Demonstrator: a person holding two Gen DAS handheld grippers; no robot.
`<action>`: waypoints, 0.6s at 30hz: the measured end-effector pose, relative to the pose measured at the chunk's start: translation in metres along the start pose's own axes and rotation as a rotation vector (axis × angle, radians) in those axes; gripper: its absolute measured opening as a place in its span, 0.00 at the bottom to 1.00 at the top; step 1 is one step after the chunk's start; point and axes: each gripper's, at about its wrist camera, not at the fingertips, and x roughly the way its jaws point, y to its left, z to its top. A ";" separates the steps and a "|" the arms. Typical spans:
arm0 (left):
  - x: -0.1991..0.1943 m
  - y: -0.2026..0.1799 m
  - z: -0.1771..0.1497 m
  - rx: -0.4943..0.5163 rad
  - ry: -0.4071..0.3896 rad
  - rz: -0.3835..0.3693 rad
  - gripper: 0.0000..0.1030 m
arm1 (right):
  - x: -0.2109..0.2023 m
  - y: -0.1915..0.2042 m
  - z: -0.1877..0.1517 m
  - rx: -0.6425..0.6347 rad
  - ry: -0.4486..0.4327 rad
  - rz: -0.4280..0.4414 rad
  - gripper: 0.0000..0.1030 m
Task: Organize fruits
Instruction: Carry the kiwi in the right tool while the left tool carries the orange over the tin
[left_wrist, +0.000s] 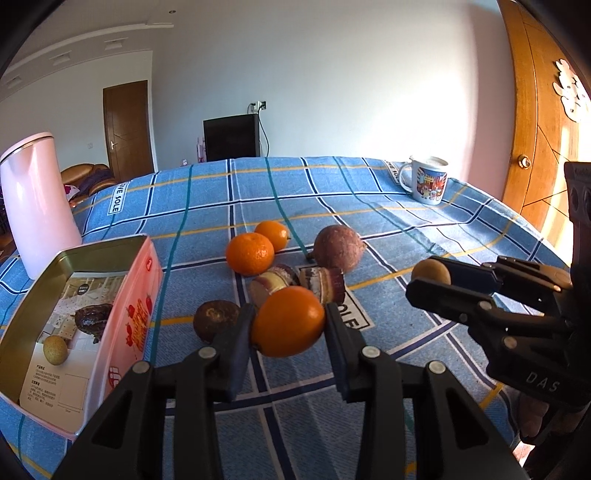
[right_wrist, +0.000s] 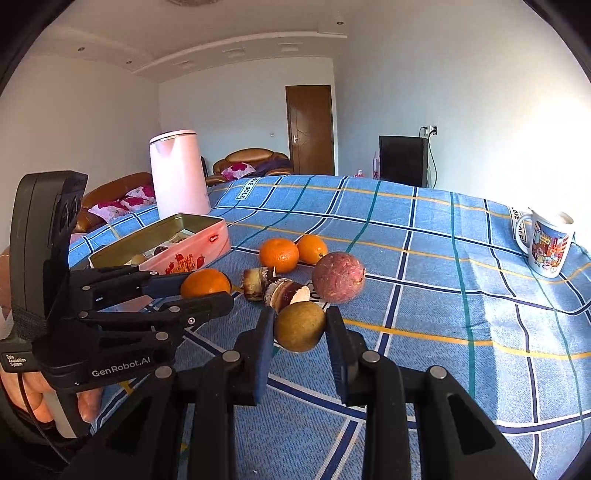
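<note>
While the left gripper (left_wrist: 288, 325) clamps a smooth, glossy orange (left_wrist: 287, 320) between its dark pads, lifted just above the blue plaid tablecloth (left_wrist: 461, 236), the right gripper (right_wrist: 300, 328) pinches a small, dull yellow-brown round fruit (right_wrist: 300, 326) the same way. Left of the orange sits an open pink metal tin (left_wrist: 136, 295) with gold walls inside, holding a dark wrinkled fruit (left_wrist: 92, 319) and a pale round one (left_wrist: 55, 350). On the cloth beyond lie two dimpled mandarins (left_wrist: 250, 253), a rough reddish-brown round fruit (left_wrist: 339, 248), two cut sugarcane stubs (left_wrist: 295, 282) and a dark brown fruit (left_wrist: 215, 319) just beside the left jaw. A pink kettle (left_wrist: 35, 199) and a printed mug (left_wrist: 428, 180) stand well apart.
</note>
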 end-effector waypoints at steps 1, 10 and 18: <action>-0.001 0.000 0.000 0.001 -0.007 0.002 0.38 | -0.001 0.001 0.000 -0.002 -0.005 -0.002 0.29; -0.010 0.000 -0.002 0.004 -0.060 0.016 0.38 | -0.007 0.004 -0.002 -0.018 -0.043 -0.018 0.29; -0.016 -0.001 -0.004 0.009 -0.096 0.017 0.38 | -0.017 0.007 -0.004 -0.037 -0.084 -0.027 0.29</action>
